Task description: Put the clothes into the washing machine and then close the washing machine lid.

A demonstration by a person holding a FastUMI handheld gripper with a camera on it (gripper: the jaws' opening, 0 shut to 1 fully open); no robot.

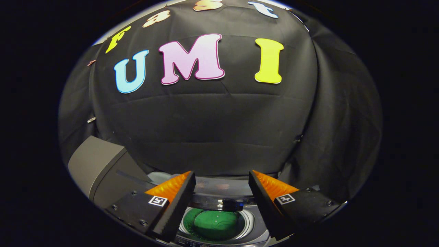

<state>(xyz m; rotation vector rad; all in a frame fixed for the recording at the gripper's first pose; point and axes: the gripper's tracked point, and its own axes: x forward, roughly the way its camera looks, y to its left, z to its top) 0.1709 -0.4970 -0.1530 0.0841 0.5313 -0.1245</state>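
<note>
**Lid awaiting closure, garment in drum**

Hand-held gripper (222, 181) hovers with fingers spread apart, gripping nothing. Green clothes (215, 224) lie inside the washing machine (103, 171) drum, below and between the fingers. Raised lid (219, 200) stands just ahead, its front edge running crosswise between the fingertips. Closing appears to remain.

The gripper (222, 178) hangs with its jaws spread wide, holding nothing.

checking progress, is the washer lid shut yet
No, the lid is raised and green cloth shows in the drum below the open tool.
</note>
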